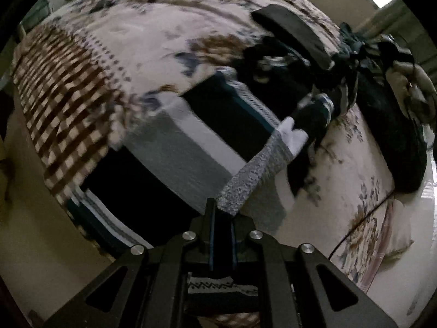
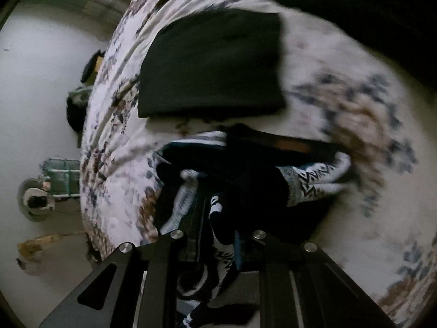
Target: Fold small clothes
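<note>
At lower centre of the left view, the left tongs pinch shut on a soft grey-and-white knitted sock, stretched limp over the floral bed. The right tongs seem clamped on its dark zigzag-patterned end, though blur obscures this. Light and floppy, it is best gripped at the ends.

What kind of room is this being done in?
Most likely a bedroom at home. The work surface is a bed with a floral bedsheet, a brown checked blanket lies at one end, and a heap of unfolded clothes waits beside a folded black garment.
</note>
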{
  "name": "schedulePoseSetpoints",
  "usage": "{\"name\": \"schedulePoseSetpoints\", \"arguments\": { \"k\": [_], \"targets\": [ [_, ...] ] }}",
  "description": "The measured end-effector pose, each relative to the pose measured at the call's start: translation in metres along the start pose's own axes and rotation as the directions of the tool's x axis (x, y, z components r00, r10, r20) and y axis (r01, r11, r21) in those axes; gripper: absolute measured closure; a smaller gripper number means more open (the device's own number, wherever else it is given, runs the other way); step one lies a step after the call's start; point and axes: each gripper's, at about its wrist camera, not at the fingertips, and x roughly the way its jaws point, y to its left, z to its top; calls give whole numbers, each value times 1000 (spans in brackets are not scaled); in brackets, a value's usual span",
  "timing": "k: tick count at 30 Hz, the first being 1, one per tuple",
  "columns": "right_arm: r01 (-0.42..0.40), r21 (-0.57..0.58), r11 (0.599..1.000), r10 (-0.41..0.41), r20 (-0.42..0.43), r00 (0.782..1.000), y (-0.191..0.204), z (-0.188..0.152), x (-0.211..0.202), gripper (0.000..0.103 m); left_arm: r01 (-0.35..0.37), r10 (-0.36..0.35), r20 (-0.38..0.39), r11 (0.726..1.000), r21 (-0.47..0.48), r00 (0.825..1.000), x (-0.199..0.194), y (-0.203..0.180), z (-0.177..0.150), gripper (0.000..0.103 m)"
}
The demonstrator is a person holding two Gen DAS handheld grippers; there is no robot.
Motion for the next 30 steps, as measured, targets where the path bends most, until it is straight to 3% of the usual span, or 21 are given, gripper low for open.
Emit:
{"name": "schedulePoseSetpoints", "arguments": {
  "k": [7,9,11,13,14,16,18,20,25,30],
  "targets": [
    [155,-66,986,-161,-84,983,95,39,125,86,59,-71,-115,993,-104,991,46,88,32,97],
    [186,-75,980,-193,-109,975,106,43,150,84,108,-126,-166,988,-113,978,57,104,36,95],
    [160,-65,985,-168,-150,974,110,44,165,71,132,-158,-193,981,-142,968,60,121,36,91],
    [103,-55,993,-110,-140,984,112,36,157,50,176,-203,-251,976,-128,946,62,135,36,81],
    [72,-60,996,-80,-137,987,114,29,149,46,197,-225,-269,972,-128,936,59,141,35,79],
    [26,-73,997,-35,-121,992,115,1,123,41,186,-209,-295,977,-103,932,48,155,36,77],
    [0,-96,995,-13,-129,992,113,-34,104,41,187,-206,-320,978,-90,925,39,165,39,71],
    [16,-107,994,-31,-146,989,106,-76,93,41,167,-183,-323,983,-78,928,31,172,43,59],
    [64,-91,994,-78,-168,983,65,-181,85,41,166,-168,-291,986,-31,942,20,162,59,59],
    [63,108,992,-47,-139,989,-6,-253,89,41,190,-174,-230,981,49,957,20,115,90,59]
  ]
}}
